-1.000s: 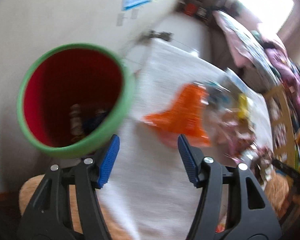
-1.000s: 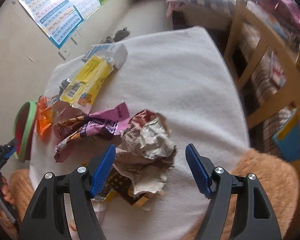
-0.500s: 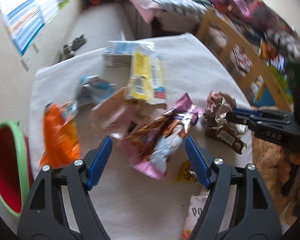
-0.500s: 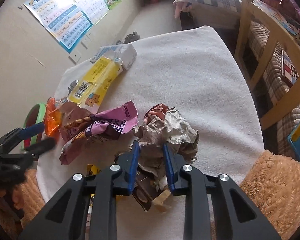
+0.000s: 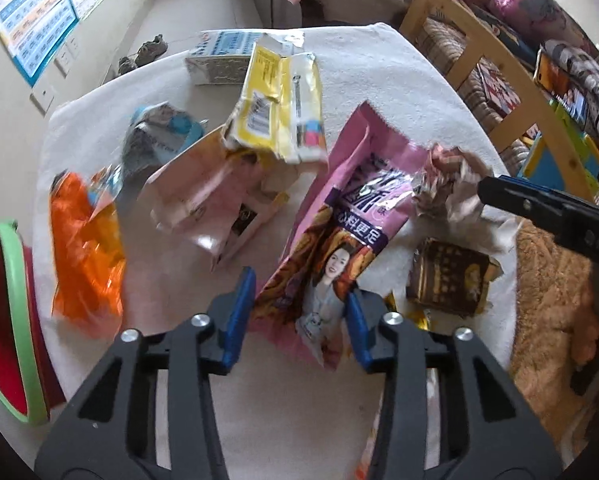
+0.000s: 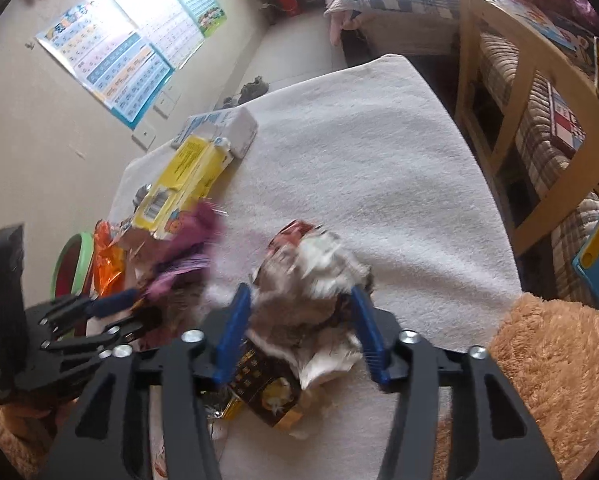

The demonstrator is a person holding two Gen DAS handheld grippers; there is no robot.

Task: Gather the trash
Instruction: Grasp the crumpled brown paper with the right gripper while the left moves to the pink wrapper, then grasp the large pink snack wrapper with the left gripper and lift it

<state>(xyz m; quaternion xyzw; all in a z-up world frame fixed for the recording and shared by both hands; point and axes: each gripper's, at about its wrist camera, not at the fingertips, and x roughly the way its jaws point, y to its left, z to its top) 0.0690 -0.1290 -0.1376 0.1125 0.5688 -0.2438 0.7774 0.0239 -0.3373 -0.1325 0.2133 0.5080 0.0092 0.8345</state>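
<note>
Trash lies on a white cloth-covered table (image 5: 399,76). My left gripper (image 5: 301,320) is closing on the lower end of a pink and purple snack wrapper (image 5: 339,236); both pads touch its edges. My right gripper (image 6: 303,330) grips a crumpled paper wad (image 6: 315,280), with the jaws around it. A dark brown wrapper (image 6: 265,384) lies just under the wad. A red bin with a green rim (image 5: 3,320) stands at the left table edge. An orange wrapper (image 5: 85,248), a pale pink bag (image 5: 215,204), a yellow carton (image 5: 279,108) and a blue-white box (image 5: 227,52) lie further out.
A brown plush cushion (image 6: 551,360) sits at the near right. A wooden bed frame (image 6: 511,92) stands to the right of the table. The left gripper also shows in the right wrist view (image 6: 99,316). A poster hangs on the wall (image 6: 127,60).
My left gripper swung from the bin to the pink wrapper and narrowed onto it. My right gripper dropped onto the paper wad, pinched it, and now holds it wider, slightly raised.
</note>
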